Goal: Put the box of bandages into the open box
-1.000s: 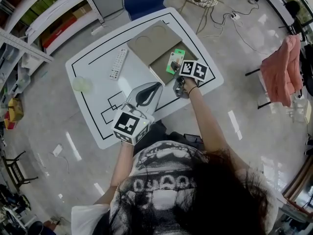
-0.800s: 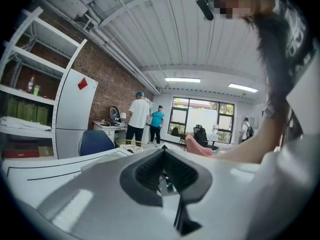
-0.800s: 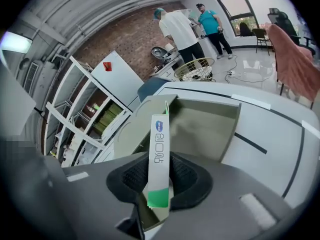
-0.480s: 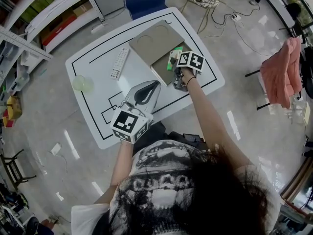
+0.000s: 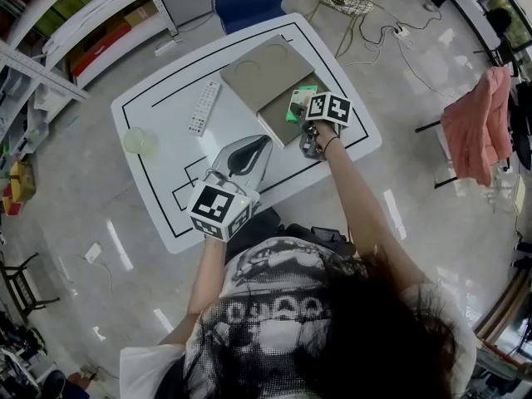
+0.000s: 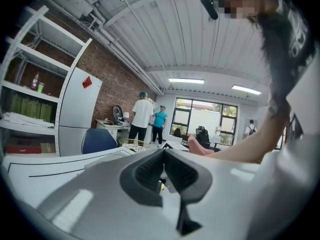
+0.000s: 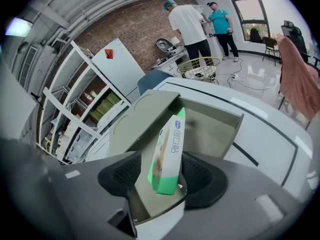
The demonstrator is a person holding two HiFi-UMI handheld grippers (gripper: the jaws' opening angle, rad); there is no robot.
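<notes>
Jaws of your right tool (image 7: pixel 160 178) are opening, likely dropping the box of bandages (image 7: pixel 167 154) into the open box (image 7: pixel 212 126); your left tool (image 6: pixel 163 174) is closed, empty.

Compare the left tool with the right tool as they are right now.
The left tool has its jaws together; the right tool is opening its jaws. The left tool is empty; the right tool has the green bandage box between its jaws. The left tool is over bare table; the right tool is over the open box. Both carry a marker cube.
</notes>
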